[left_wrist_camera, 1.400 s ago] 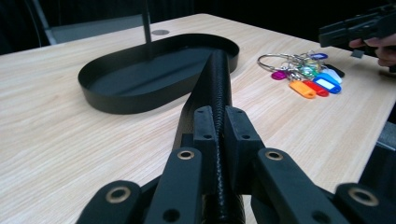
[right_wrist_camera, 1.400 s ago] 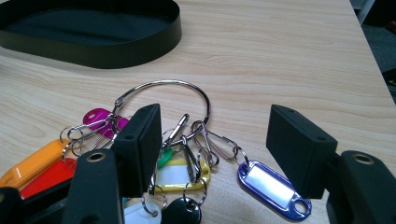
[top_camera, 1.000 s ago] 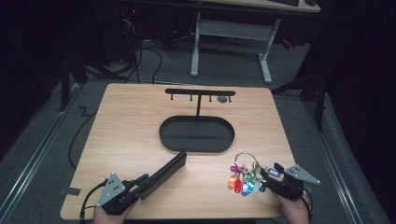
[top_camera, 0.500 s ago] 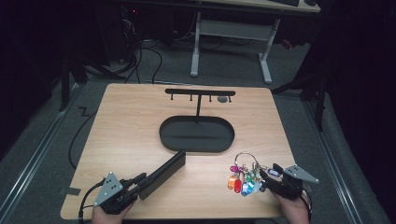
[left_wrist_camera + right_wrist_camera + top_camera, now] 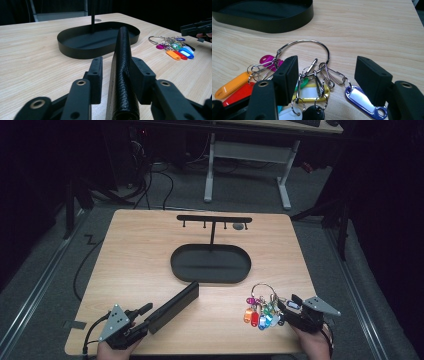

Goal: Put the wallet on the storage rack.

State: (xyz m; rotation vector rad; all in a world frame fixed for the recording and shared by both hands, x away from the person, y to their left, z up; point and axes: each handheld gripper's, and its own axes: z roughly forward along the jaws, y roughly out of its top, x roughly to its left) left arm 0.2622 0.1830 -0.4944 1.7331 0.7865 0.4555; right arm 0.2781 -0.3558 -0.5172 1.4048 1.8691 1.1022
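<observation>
Bare table (image 5: 140, 255) lies open left of the tray (image 5: 211, 265); its hook stand (image 5: 214, 220) blocks the far middle

My left gripper (image 5: 141, 316) lies low at the near left edge, held in my left hand (image 5: 116, 351), its grey three-cornered plate facing up and its cable looping off to the left. It points forward and to the right. Its jaws have just been opening and now stand apart; in the left gripper view one pad (image 5: 97, 75) is clear of what lies between them, while the other sits close against it. My right gripper (image 5: 286, 307) rests at the near right edge in my right hand (image 5: 311, 342), pointing left, its jaws spread wide and pressing on nothing.
</observation>
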